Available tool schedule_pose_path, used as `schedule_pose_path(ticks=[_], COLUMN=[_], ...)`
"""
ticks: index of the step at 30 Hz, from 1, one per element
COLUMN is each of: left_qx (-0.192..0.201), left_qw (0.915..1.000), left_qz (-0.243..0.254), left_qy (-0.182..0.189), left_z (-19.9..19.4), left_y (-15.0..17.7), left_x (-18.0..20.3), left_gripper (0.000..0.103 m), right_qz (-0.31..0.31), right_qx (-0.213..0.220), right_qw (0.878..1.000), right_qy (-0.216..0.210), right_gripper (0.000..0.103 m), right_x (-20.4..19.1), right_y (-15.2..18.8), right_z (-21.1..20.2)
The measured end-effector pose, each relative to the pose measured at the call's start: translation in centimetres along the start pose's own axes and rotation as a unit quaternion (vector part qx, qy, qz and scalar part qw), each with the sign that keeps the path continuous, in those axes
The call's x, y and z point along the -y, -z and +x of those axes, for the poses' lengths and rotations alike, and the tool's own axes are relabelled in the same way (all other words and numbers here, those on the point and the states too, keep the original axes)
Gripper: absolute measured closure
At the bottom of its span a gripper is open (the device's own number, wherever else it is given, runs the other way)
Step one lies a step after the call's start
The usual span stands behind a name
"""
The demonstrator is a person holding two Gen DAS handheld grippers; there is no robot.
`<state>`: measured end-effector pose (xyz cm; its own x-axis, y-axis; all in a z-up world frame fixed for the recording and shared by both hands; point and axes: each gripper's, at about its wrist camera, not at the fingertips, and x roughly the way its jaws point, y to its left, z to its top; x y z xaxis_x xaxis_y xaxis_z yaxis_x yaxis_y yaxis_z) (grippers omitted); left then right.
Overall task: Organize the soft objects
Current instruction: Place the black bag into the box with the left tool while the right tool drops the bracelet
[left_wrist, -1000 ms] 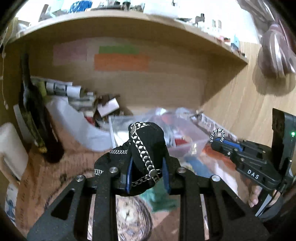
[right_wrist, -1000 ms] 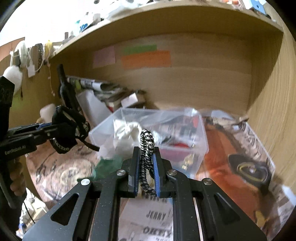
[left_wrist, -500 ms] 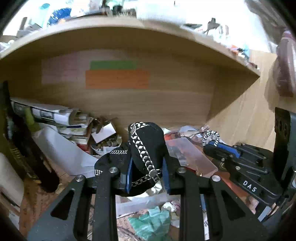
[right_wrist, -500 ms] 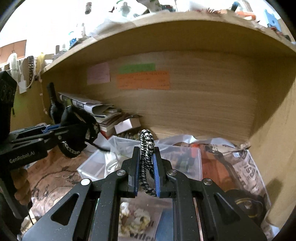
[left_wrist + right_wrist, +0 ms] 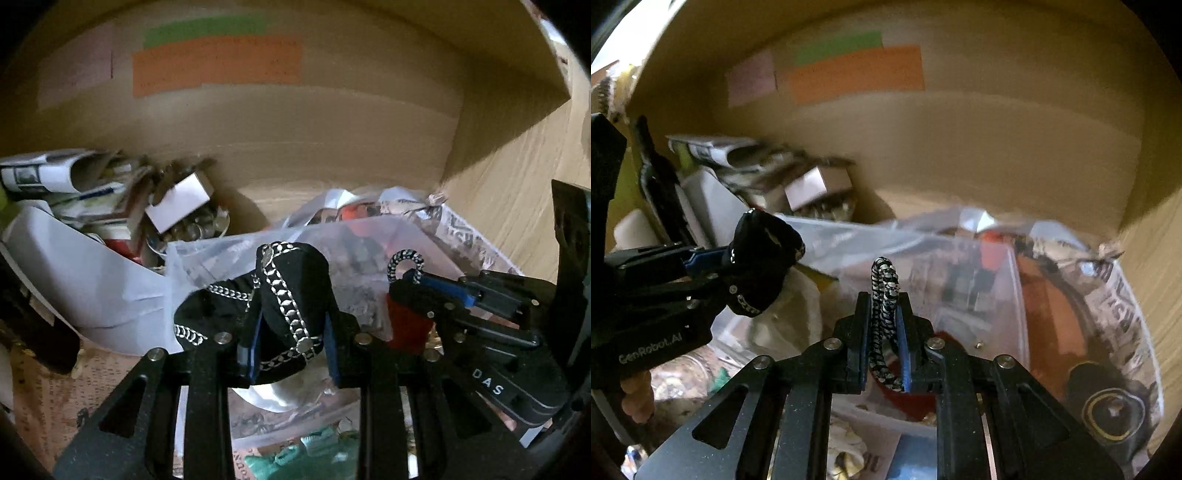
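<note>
My left gripper [image 5: 290, 332] is shut on a black cloth with silver chain print [image 5: 284, 291], held above a clear plastic bin [image 5: 369, 236]. The cloth also shows in the right wrist view [image 5: 761, 258]. My right gripper [image 5: 884, 332] is shut on a black-and-white braided cord [image 5: 884, 291], also over the bin [image 5: 960, 266]. The cord's loop shows in the left wrist view [image 5: 404, 262], right of the cloth. White and green soft items lie in and below the bin.
Wooden cubby back wall with orange [image 5: 218, 62], green and pink paper labels. Rolled newspapers [image 5: 48, 173], a small box [image 5: 177, 206] and a white sheet [image 5: 74, 273] pile at the left. Newspaper [image 5: 1115, 295] lines the floor; wooden side wall at right.
Both grippers have moved forward, deeper into the cubby and over the clear bin, each still holding its item. The back wall and labels loom larger.
</note>
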<state>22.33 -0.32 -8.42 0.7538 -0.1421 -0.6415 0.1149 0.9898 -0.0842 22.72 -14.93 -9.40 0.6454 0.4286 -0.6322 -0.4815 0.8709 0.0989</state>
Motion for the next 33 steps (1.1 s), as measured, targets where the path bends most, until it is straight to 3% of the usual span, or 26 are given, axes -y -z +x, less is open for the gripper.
schedule_pose_path(ticks=[6, 8, 10, 15, 21, 27, 33], left_qx=[-0.014, -0.016, -0.017, -0.006, 0.034, 0.075, 0.068], left_qw=[0.9999, 0.9999, 0.9998, 0.9998, 0.9992, 0.9971, 0.9977], left_qz=[0.005, 0.003, -0.002, -0.015, -0.013, -0.011, -0.001], left_qy=[-0.003, -0.001, 0.005, 0.015, 0.015, 0.008, 0.000], left_z=[1.2, 1.2, 1.0, -0.9, -4.8, -8.9, -10.2], left_y=[0.1, 0.1, 0.2, 0.1, -0.3, 0.5, 2.6], left_x=[0.3, 0.2, 0.1, -0.4, -0.6, -1.0, -1.1], left_gripper=[0.051, 0.043, 0.041, 0.037, 0.032, 0.014, 0.007], right_qz=[0.003, 0.001, -0.002, -0.002, -0.011, -0.026, -0.035], right_qx=[-0.033, -0.036, -0.030, -0.008, 0.039, 0.083, 0.090], right_qw=[0.999, 0.999, 0.999, 1.000, 0.999, 0.996, 0.995], right_qy=[0.004, 0.009, 0.015, 0.021, 0.026, 0.025, 0.014], right_gripper=[0.089, 0.079, 0.064, 0.046, 0.039, 0.030, 0.027], right_x=[0.2, 0.1, 0.1, 0.0, -0.6, -1.7, -2.6], right_y=[0.4, 0.5, 0.5, 0.0, -0.5, -0.2, 1.2], right_z=[1.4, 1.4, 1.1, -0.4, -4.0, -7.6, -9.0])
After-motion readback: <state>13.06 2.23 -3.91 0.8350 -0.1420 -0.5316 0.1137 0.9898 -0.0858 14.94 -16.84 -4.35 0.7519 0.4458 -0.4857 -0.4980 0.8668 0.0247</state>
